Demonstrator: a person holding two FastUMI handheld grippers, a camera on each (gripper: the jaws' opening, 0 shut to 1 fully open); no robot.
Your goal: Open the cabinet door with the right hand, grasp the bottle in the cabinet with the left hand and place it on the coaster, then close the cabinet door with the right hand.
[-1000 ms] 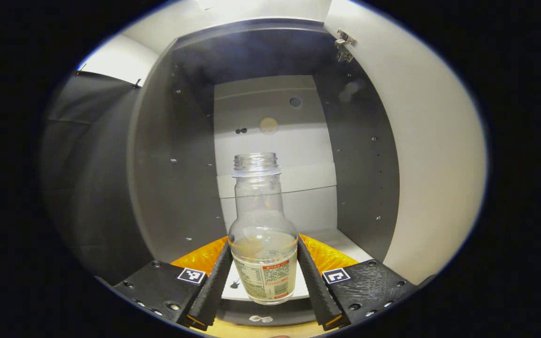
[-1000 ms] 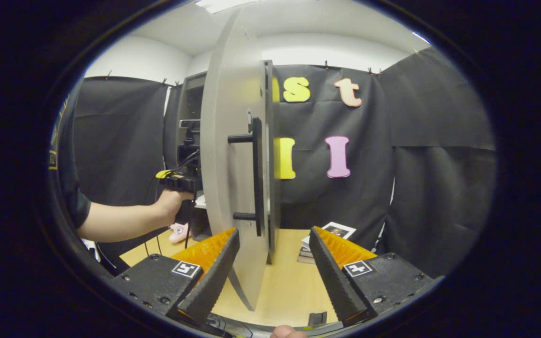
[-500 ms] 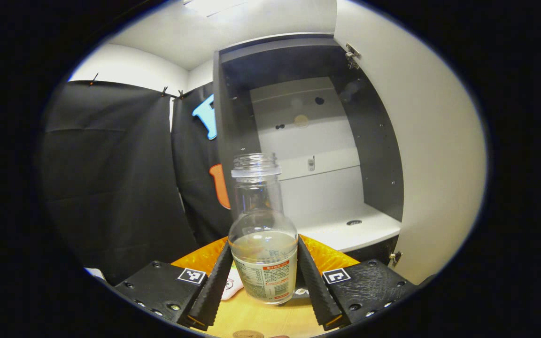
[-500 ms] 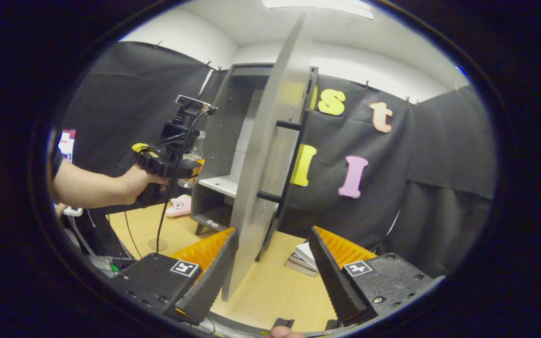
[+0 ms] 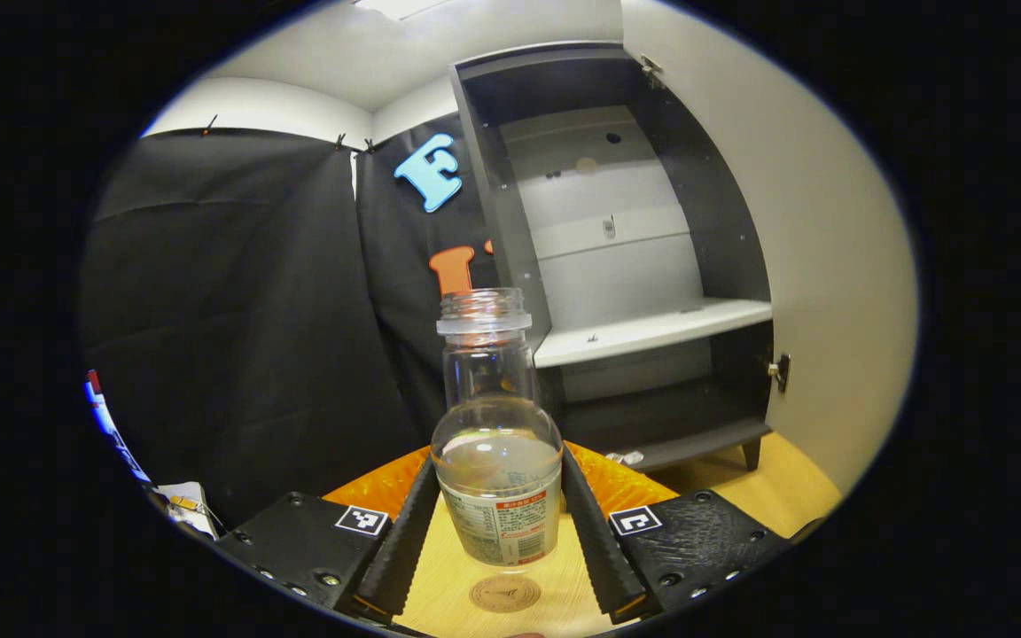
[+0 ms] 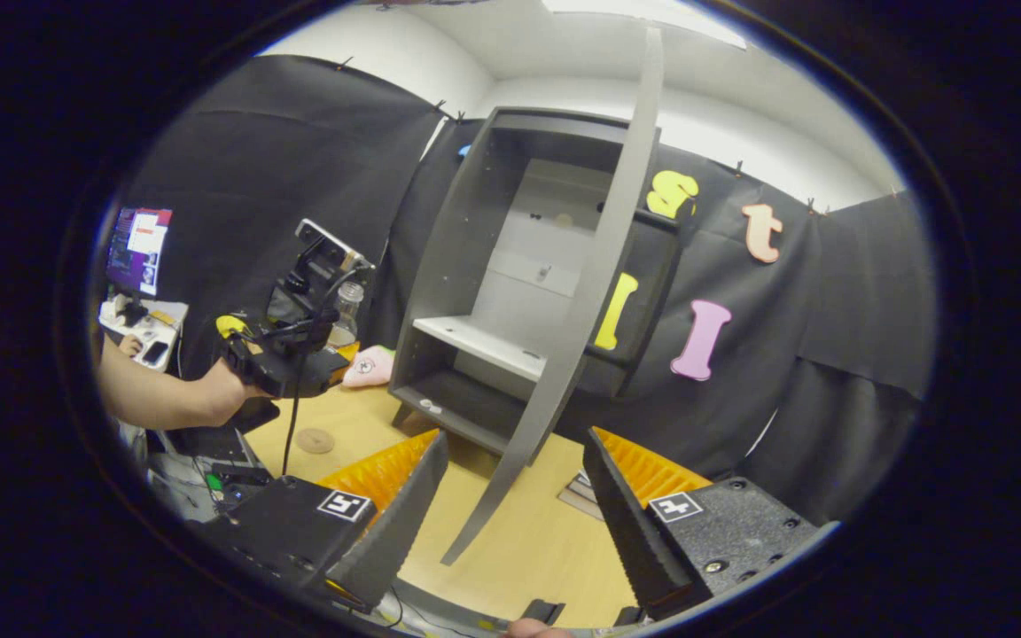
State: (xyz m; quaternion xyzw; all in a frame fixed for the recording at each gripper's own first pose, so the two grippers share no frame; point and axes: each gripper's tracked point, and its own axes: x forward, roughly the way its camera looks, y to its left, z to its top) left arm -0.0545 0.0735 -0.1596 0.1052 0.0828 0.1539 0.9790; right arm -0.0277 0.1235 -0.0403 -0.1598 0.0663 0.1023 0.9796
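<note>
Jaws: your left gripper [image 5: 500,518] pinches the bottle [image 5: 497,461] low on its labelled body; your right gripper [image 6: 510,505] is spread, holding nothing.
Bottle: upright, uncapped, some liquid inside, lifted clear of the cabinet [image 5: 626,266] and hanging over the surface [image 5: 466,567].
Coaster: the coaster [image 5: 504,594] lies just below the bottle, toward the near edge.
Spill risk: tilt on the way down and liquid leaves the open neck.
Miss risk: land off-centre and the base rocks on the rim.
Door: the door [image 6: 590,301] stands wide; swing wide of it.
</note>
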